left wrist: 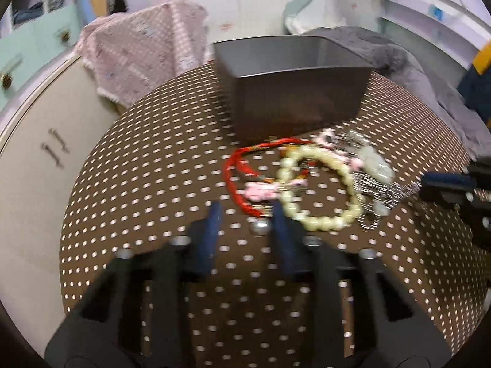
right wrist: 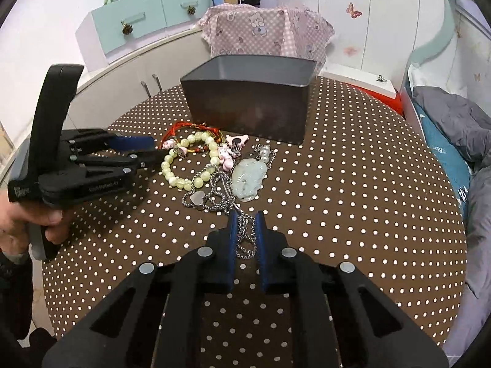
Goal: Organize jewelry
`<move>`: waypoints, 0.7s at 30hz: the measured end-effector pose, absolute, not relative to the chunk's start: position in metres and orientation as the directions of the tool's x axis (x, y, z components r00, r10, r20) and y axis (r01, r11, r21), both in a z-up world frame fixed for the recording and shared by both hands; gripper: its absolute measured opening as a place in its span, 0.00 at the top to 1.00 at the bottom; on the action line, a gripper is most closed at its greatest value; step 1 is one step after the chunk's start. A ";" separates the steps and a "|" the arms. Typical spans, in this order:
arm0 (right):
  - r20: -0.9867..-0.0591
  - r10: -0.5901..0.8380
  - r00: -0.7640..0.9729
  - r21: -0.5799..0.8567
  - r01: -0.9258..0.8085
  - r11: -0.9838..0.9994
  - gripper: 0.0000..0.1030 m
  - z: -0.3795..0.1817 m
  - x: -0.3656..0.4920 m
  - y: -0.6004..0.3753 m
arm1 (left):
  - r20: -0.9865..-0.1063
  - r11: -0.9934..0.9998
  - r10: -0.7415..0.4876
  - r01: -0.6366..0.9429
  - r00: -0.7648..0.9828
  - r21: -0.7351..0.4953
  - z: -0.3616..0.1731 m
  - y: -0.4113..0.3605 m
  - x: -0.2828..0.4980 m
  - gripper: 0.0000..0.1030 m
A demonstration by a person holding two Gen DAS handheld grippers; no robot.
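Note:
A heap of jewelry lies on the dotted brown tablecloth (right wrist: 368,214) in front of a grey box (right wrist: 248,107) (left wrist: 294,98). It holds a pale green bead bracelet (left wrist: 322,225) (right wrist: 172,171), a red cord (left wrist: 233,165) (right wrist: 178,128), pink charms (left wrist: 260,191), a jade pendant (right wrist: 245,181) and a silver chain (right wrist: 221,196). My right gripper (right wrist: 247,230) is shut on the near loop of the chain. My left gripper (left wrist: 247,214) (right wrist: 153,150) stands at the heap's left side, pads narrowly apart. The red cord's end and a silver bead (left wrist: 260,227) lie between them.
A hand (right wrist: 18,224) holds the left gripper at the table's left edge. A pink checked cloth (right wrist: 264,30) drapes something behind the box. A cream cabinet (left wrist: 30,153) is on the left, a bed with a grey blanket (right wrist: 460,122) on the right.

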State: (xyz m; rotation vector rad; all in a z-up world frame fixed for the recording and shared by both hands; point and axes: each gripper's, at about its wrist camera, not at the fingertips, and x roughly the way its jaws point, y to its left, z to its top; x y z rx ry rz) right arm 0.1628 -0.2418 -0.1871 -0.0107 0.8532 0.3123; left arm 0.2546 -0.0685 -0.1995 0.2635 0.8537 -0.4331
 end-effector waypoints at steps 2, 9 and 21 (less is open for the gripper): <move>-0.736 0.269 0.621 0.113 -0.278 0.954 0.90 -0.184 0.160 -0.242 | -0.769 0.873 -0.272 0.485 0.579 0.056 -0.199 -0.073 0.250 0.87; -0.699 0.286 0.655 0.122 -0.284 0.951 0.90 -0.163 0.157 -0.246 | -0.738 0.879 -0.330 0.477 0.588 -0.014 -0.192 -0.053 0.236 0.89; -0.625 0.309 0.717 0.105 -0.316 0.943 0.90 -0.113 0.151 -0.244 | -0.719 0.884 -0.367 0.462 0.591 -0.072 -0.175 -0.026 0.216 0.88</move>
